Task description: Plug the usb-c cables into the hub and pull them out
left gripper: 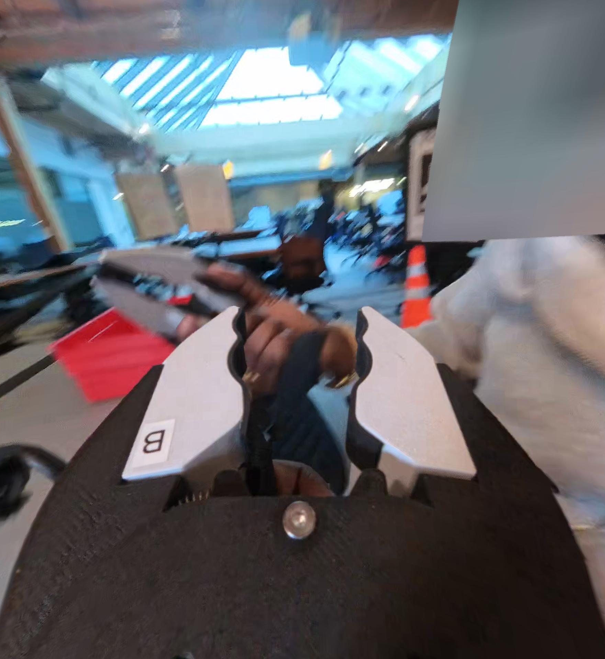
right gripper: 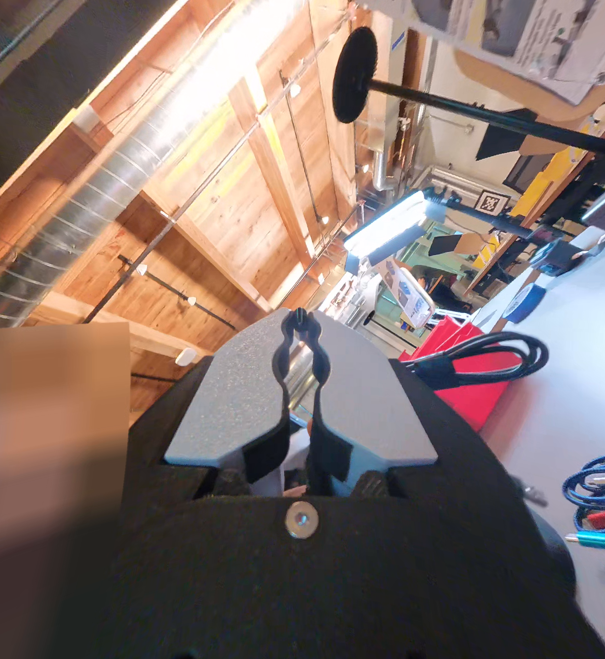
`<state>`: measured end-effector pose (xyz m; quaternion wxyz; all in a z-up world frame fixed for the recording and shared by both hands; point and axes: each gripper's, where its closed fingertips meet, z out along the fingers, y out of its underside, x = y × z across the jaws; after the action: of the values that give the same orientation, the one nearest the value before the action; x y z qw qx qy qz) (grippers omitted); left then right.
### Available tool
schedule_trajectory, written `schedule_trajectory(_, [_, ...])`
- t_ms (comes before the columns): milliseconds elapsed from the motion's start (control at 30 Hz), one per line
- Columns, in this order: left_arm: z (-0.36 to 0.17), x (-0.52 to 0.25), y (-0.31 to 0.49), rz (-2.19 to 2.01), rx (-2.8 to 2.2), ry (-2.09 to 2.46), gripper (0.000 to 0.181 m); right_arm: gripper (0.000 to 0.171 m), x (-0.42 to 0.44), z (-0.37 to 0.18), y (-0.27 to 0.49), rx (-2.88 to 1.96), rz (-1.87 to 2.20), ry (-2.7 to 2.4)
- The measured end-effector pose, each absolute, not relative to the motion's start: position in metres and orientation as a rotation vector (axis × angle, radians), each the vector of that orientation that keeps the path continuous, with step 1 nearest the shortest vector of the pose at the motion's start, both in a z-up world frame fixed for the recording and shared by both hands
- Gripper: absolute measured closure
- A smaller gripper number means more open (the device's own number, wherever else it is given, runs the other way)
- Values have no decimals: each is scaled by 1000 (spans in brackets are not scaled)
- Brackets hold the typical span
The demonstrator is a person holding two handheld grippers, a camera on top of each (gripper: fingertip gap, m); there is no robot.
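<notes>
- The left gripper stood with its jaws well apart and nothing between the tips; a thin black cable ran up through its throat near the base, though whether it was a usb-c lead could not be told.
- Just past those tips a hand held the right gripper, which pointed off to the left, lifted clear of the table. Both tools were likely raised this way because neither was at work on anything.
- In its own view the right gripper had its fingertips nearly touching, with a small dark bit at the very tip; whether that was a plug or only the pads could not be told.
- That camera was rolled and tilted up toward the wooden ceiling, so the table ran along the right edge.
- Near on that table lay a blue cable bundle with metal plugs showing, loose and within reach.
- Farther off, a coiled black cable rested on a red bin, probably stored there for the task; a blue tape roll lay beyond.
- No hub showed in either view, so I judged plugging had not begun.
</notes>
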<state>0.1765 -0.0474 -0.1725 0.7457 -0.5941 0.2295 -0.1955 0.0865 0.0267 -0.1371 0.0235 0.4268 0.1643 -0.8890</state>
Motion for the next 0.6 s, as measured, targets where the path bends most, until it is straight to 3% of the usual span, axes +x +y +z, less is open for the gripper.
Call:
schedule_trajectory(67, [-187, 162, -32, -340, -1351, 446, 121, 164, 92, -130, 17, 1277, -2743, 569])
schedule_trajectory(333, [-145, 110, -59, -268, -1063, 229, 124, 164, 98, -135, -36, 1219, -2572, 824])
schedule_trajectory(467, [-154, 108, -57, -211, -1157, 273, 128, 164, 96, -143, -51, 1206, -2492, 847])
schedule_trajectory(600, [-150, 111, -60, -174, -1105, 290, 144, 164, 95, -152, -64, 1227, -2422, 895])
